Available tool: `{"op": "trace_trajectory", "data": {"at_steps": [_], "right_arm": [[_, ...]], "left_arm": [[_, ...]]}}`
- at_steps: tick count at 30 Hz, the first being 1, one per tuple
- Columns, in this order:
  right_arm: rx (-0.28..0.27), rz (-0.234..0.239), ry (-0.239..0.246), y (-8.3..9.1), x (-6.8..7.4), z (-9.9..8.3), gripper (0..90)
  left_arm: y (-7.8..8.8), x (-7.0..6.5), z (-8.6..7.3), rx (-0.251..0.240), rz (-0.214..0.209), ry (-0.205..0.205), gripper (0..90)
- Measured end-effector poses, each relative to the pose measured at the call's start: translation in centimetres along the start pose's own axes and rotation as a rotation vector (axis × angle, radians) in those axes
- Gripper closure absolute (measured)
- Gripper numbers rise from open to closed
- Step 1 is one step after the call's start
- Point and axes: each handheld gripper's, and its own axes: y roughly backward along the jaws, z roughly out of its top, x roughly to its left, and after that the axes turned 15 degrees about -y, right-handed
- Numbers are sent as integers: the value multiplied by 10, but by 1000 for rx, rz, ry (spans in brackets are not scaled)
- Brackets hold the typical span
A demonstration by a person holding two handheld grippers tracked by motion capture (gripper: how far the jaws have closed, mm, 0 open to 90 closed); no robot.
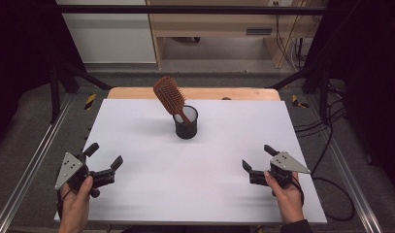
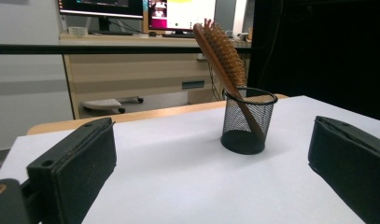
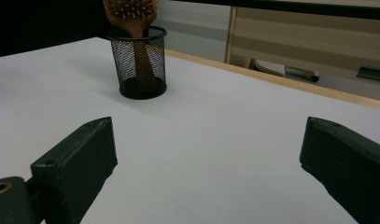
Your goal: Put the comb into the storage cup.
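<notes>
Wooden and stiff, the hairbrush (image 1: pixel 169 95) stands handle-down in a black mesh cup (image 1: pixel 186 127) near the middle of the white table (image 1: pixel 137 184) in the high view, its bristled head leaning up and to the left above the rim; the left hand-held gripper (image 1: pixel 106 154) and the right hand-held gripper (image 1: pixel 257 157) rest near the front corners, well apart from it, both with jaws spread wide and empty. In the left gripper view the hairbrush (image 2: pixel 221 52) tilts against the rim of the mesh cup (image 2: pixel 246 122), so it probably weighs little and would lift free; the cup looks light too and may tip or slide if the brush is dragged sideways. In the right gripper view the handle shows through the mesh cup (image 3: pixel 140 63), and the neck just above the rim of the hairbrush (image 3: pixel 130 14) seems the best place to grip, since the bristles give poor purchase.
</notes>
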Motion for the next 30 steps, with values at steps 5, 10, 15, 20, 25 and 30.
{"op": "trace_trajectory", "data": {"at_steps": [5,10,15,20,25,30], "right_arm": [[2,7,4,-1,1,0,40],[5,19,9,-1,1,-1,40],[6,35,2,-2,2,-2,40],[7,57,-6,-3,2,-3,40],[9,80,-23,-4,2,-5,39],[21,93,-24,-5,4,-6,39]], "left_arm": [[1,-5,-1,5,-16,6,12],[1,-10,-4,19,-35,9,12],[2,-11,-9,31,-40,33,14],[7,-8,-12,33,-21,27,16],[18,-3,-13,20,14,30,17],[26,1,-12,3,48,27,16]]}}
